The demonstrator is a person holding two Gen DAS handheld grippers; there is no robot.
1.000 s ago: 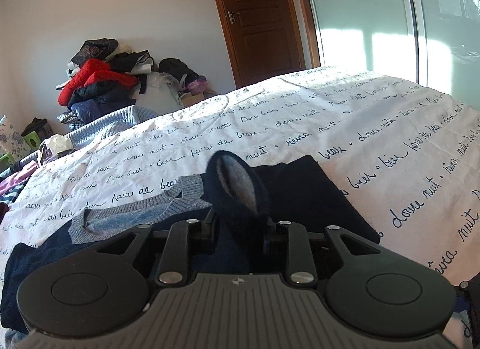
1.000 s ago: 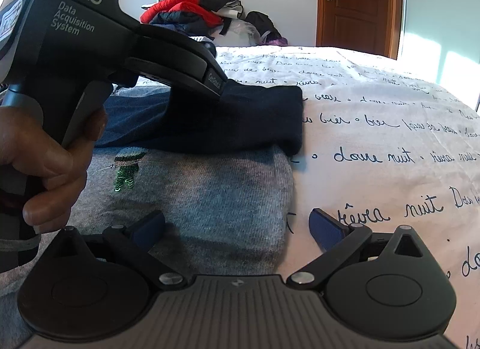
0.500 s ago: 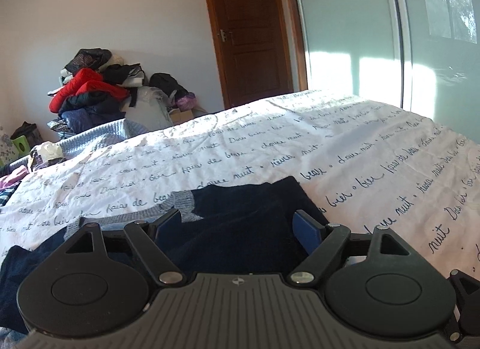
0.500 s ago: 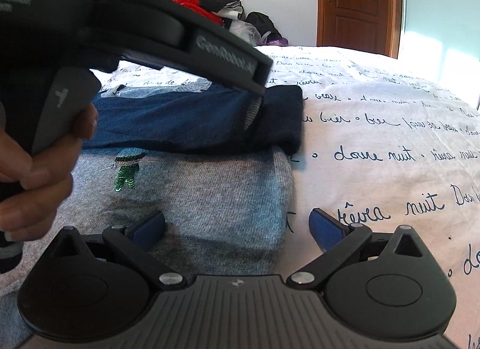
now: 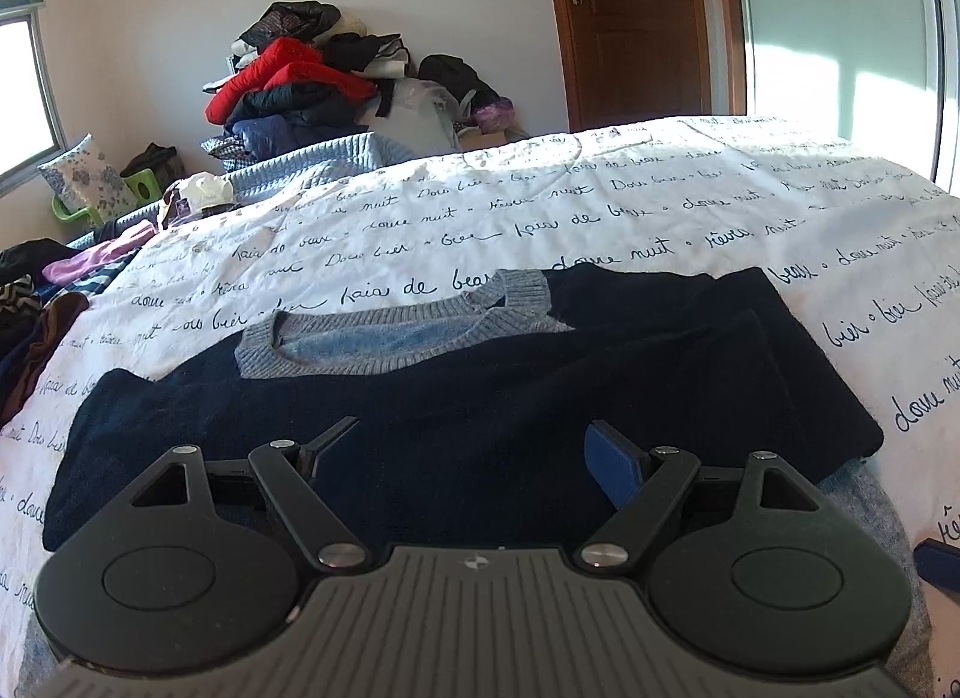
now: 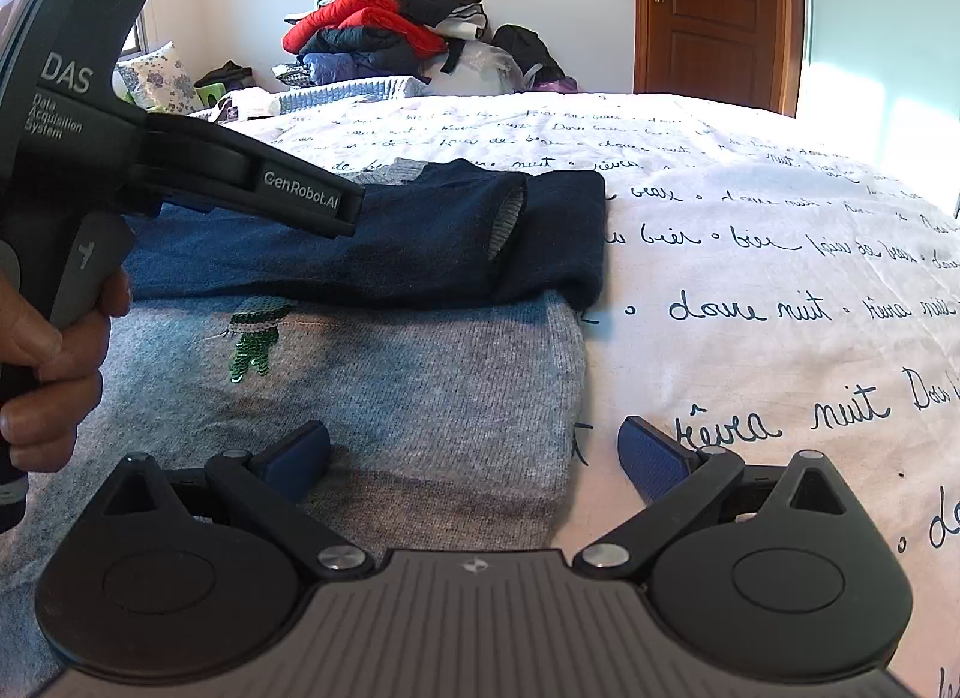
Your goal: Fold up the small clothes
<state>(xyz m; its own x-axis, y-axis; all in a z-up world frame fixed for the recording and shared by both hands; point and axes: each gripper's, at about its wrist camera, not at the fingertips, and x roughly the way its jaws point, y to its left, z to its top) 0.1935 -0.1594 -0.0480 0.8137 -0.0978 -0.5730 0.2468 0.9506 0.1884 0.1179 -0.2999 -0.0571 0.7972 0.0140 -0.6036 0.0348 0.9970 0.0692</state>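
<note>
Sweater lies flat on the bed cover: navy sleeves folded across the chest, grey body showing below them, grey collar toward the far side, green sequin patch on the front. Left gripper hangs over the navy part, jaws spread, holding nothing. Right gripper also spread and empty, straddling the sweater's right edge. Clothes pile by the far wall; door shut.
</note>
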